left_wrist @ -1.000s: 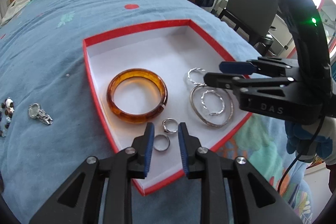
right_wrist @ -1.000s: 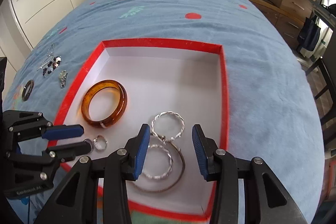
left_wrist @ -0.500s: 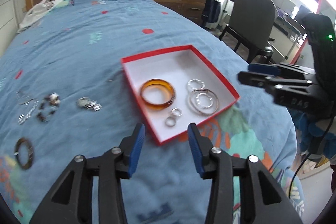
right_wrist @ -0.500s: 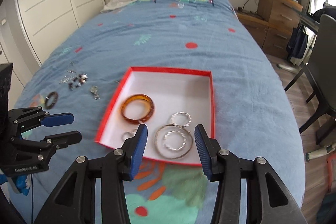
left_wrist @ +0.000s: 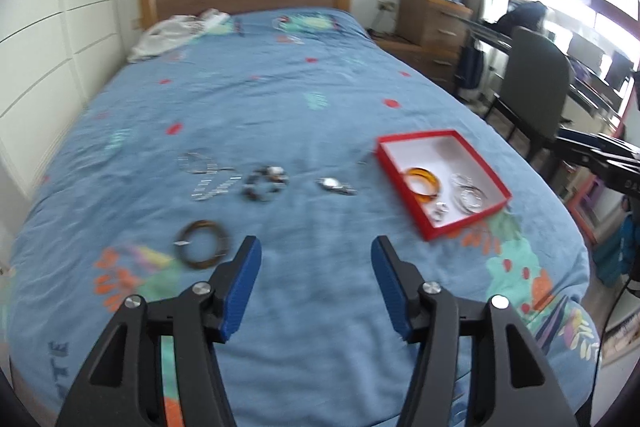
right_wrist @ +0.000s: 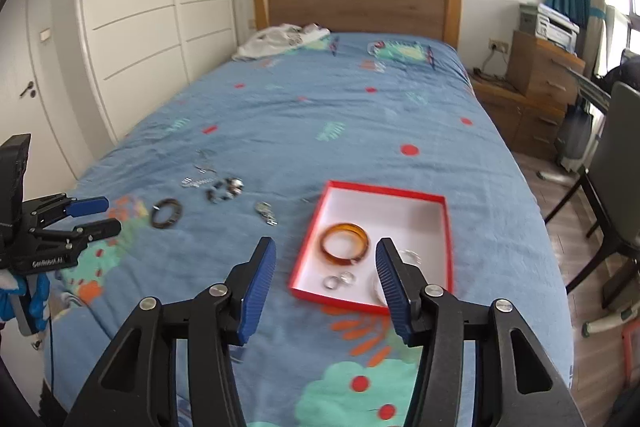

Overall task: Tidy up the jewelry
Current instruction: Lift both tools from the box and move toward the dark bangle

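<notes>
A red-rimmed white box lies on the blue bedspread and holds an amber bangle, silver hoops and two small rings. Left of the box on the cover lie a watch, a beaded bracelet, silver chains and a dark bangle. My left gripper hovers above the bed with its jaws opening, nothing between them. My right gripper hovers near the box's front, jaws opening, also empty.
A wooden headboard and white clothing are at the far end of the bed. A wooden dresser and a grey chair stand to the right. White wardrobe doors line the left wall.
Both grippers have pulled back and risen away from the box, and both sets of jaws have widened. The left view has swung left, bringing the loose jewelry on the cover into sight.
</notes>
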Available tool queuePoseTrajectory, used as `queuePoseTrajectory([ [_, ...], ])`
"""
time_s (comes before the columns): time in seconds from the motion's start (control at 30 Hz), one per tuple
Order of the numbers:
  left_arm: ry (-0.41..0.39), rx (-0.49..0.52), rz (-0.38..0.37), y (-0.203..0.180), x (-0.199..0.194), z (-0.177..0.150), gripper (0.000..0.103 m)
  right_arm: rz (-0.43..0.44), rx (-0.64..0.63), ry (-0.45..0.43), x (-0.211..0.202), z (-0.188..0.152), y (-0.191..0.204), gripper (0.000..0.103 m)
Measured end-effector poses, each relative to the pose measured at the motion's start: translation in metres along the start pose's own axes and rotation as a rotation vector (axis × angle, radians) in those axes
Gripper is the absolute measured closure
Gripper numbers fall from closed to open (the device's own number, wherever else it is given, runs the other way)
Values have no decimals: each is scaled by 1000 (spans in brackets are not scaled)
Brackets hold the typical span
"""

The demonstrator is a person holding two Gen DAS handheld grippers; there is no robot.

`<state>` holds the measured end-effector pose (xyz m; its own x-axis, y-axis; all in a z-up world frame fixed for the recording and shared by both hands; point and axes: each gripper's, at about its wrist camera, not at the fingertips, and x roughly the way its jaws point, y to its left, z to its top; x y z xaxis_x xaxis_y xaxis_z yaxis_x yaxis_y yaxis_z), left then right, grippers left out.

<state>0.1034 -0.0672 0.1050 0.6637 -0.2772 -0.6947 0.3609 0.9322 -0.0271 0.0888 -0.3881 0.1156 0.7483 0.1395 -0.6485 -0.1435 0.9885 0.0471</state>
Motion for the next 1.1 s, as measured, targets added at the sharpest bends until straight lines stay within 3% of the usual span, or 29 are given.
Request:
queuePoseTrajectory([
  [0.3,-87,-114,108,87,-67,-25,47,28,-54,-62,-35,8,51,45],
  [0.47,-108,-164,141,115,-82,-36,46,47,-64,-73,-36,9,66,42],
  [0.73,-80,-234,165,142,-73,-54,46,74,-61,-48,-17,1,81,42],
  [1.1,-25,-266,161,160,-25,-64,46,94,-36,16,31,-7,87,41],
])
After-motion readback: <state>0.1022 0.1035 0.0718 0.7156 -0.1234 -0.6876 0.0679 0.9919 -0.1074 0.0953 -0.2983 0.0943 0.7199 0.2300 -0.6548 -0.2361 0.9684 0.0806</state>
